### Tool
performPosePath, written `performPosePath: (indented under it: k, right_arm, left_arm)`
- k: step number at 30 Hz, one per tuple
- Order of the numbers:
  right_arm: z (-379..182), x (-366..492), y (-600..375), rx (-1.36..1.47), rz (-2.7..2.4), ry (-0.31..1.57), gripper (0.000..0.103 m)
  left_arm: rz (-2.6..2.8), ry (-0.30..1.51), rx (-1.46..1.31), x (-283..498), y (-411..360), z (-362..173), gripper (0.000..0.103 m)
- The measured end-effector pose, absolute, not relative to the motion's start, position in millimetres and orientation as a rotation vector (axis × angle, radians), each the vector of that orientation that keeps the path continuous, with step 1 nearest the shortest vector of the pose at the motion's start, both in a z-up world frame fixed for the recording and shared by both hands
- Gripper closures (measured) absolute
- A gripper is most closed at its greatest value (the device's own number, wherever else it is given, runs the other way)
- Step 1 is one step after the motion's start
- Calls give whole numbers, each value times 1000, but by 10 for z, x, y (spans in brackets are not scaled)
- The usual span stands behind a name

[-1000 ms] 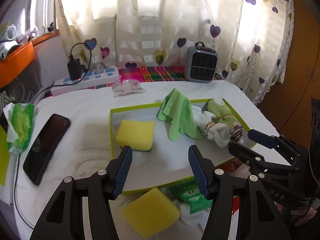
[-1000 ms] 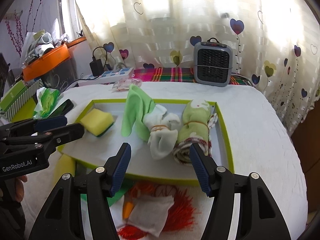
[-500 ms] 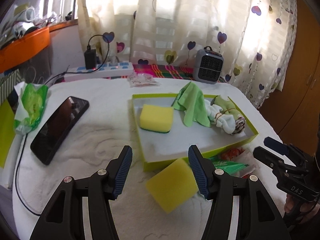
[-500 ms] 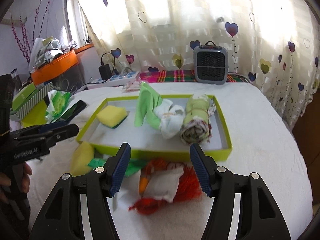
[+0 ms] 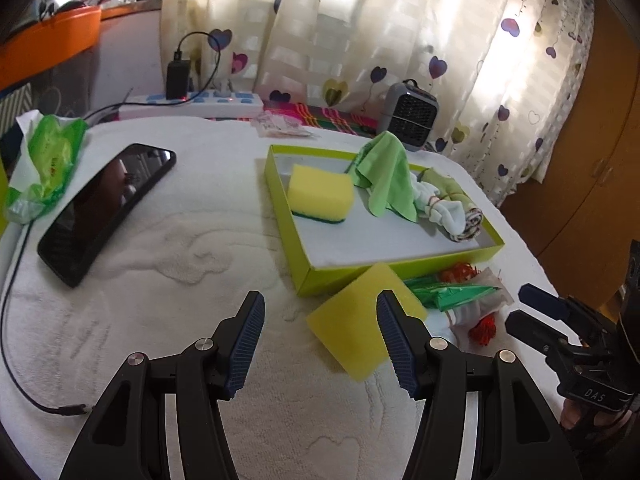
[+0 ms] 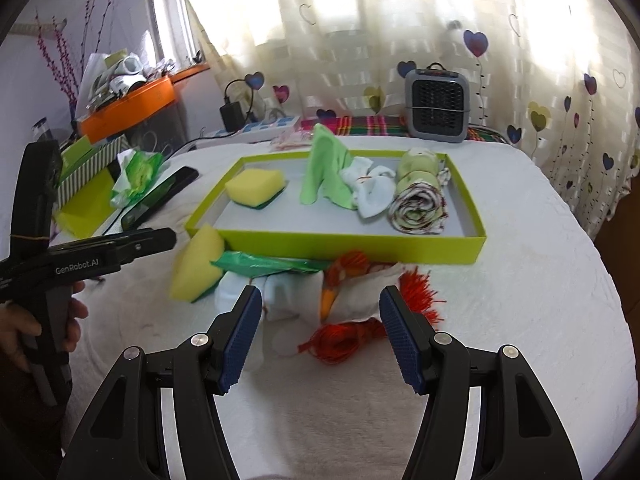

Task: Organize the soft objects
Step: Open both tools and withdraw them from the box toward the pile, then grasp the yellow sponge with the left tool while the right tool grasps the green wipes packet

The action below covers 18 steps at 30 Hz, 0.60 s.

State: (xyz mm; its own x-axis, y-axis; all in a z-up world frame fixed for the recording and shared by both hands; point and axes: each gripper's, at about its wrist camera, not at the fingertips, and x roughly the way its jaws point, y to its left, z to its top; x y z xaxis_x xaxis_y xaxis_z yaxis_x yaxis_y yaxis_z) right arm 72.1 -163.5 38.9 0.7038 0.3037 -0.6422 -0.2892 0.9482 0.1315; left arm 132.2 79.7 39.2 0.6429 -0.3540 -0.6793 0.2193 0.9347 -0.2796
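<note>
Yellow loose sponge [image 5: 362, 330] leans on the green tray's [image 5: 320, 278] near wall, just ahead-right of the left gripper [image 5: 318, 344], jaws wide and empty. Right gripper [image 6: 320, 338], also wide, faces the stuffed toy [image 6: 360, 296], so the left is nearer.

Porous foam sponge [image 5: 362, 326], glossy phone [image 5: 105, 208]

phone [image 5: 106, 208], power strip [image 5: 192, 103], heater [image 6: 437, 106].

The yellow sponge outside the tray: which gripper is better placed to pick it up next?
Probably the left gripper: it is open, and the loose yellow sponge lies just ahead by its right finger. The right gripper faces the orange-tasselled toy instead.
</note>
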Motion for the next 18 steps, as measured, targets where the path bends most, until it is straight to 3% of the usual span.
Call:
performPosePath:
  k: [6,18]
  right_arm:
    - [400,761,-1459,-28,381,704,41]
    - [347,961,-1247,-139,468,692,41]
  left_arm:
    - [-355,824,-217,1335,809,348,38]
    - [-359,849,-219,1339,786,277,38]
